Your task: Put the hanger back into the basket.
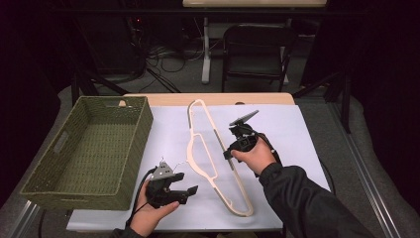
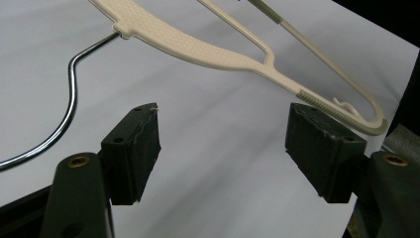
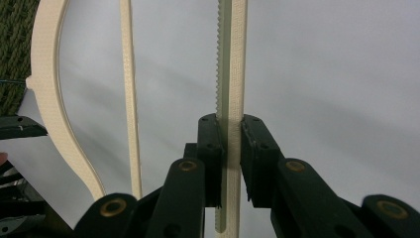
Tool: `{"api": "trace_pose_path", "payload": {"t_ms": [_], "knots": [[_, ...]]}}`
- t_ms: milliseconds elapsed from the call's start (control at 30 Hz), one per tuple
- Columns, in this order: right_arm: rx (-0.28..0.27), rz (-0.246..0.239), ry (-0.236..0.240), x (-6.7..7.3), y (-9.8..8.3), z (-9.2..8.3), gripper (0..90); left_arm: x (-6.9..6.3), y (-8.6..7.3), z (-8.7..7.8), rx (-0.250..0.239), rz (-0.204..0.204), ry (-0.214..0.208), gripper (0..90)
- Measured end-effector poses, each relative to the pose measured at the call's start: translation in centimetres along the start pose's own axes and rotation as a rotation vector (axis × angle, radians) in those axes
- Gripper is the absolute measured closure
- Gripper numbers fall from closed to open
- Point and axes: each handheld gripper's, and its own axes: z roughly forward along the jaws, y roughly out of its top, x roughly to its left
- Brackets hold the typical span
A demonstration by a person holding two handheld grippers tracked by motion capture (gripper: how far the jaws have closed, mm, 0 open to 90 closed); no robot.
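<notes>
Currently we list one cream hanger [image 1: 213, 163] lying on the white counter [image 1: 297, 144] beside a green woven basket [image 1: 89, 148]. Our right tool [image 3: 230, 144] is clamped on its straight bar; our left tool [image 2: 223, 144] stands apart, nothing between, near the metal hook [image 2: 69, 99].

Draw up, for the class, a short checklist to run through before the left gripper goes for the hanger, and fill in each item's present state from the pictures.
1. Right gripper clamped on the hanger bar: ok.
2. Left gripper jaws apart, nothing between them: ok.
3. Left gripper at the hanger: not ok, the jaws stand short of it above the white sheet.
4. Metal hook in plain sight for the left gripper: ok.
5. Green basket free to take the hanger: ok, nothing lies in it.
6. Hanger lifted off the sheet: cannot tell.
</notes>
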Motion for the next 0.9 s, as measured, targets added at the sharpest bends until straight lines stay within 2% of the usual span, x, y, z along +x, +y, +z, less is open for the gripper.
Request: {"api": "trace_pose_path", "payload": {"t_ms": [100, 267, 433, 467, 700, 800, 833, 900], "knots": [[-0.016, 0.009, 0.019, -0.1, -0.2, 0.2, 79.9, 0.2, 0.1, 0.2, -0.005, -0.023, -0.015, 29.4], [-0.040, 0.023, 0.037, 0.2, -0.2, 0.5, 79.9, 0.2, 0.4, 0.5, -0.015, -0.036, -0.021, 29.1], [-0.043, 0.025, 0.048, 0.5, -0.1, 0.5, 79.9, 0.0, 0.7, 0.9, -0.026, -0.060, -0.032, 29.6], [-0.052, 0.015, 0.054, 0.6, -0.1, 0.6, 79.9, 0.0, 0.7, 1.1, -0.032, -0.085, -0.041, 29.6], [-0.042, 0.009, 0.055, 0.9, -0.2, 0.9, 79.9, -0.3, 0.9, 1.7, -0.054, -0.111, -0.061, 31.3], [-0.049, 0.015, 0.068, 1.0, -0.2, 0.9, 79.9, -0.5, 0.9, 2.1, -0.057, -0.123, -0.069, 32.6], [-0.070, 0.020, 0.073, 1.1, -0.2, 1.0, 79.9, -0.5, 0.9, 2.2, -0.059, -0.129, -0.075, 33.0], [-0.054, 0.026, 0.074, 1.2, -0.2, 0.9, 79.9, -0.5, 0.9, 2.5, -0.062, -0.152, -0.089, 35.5]]}}
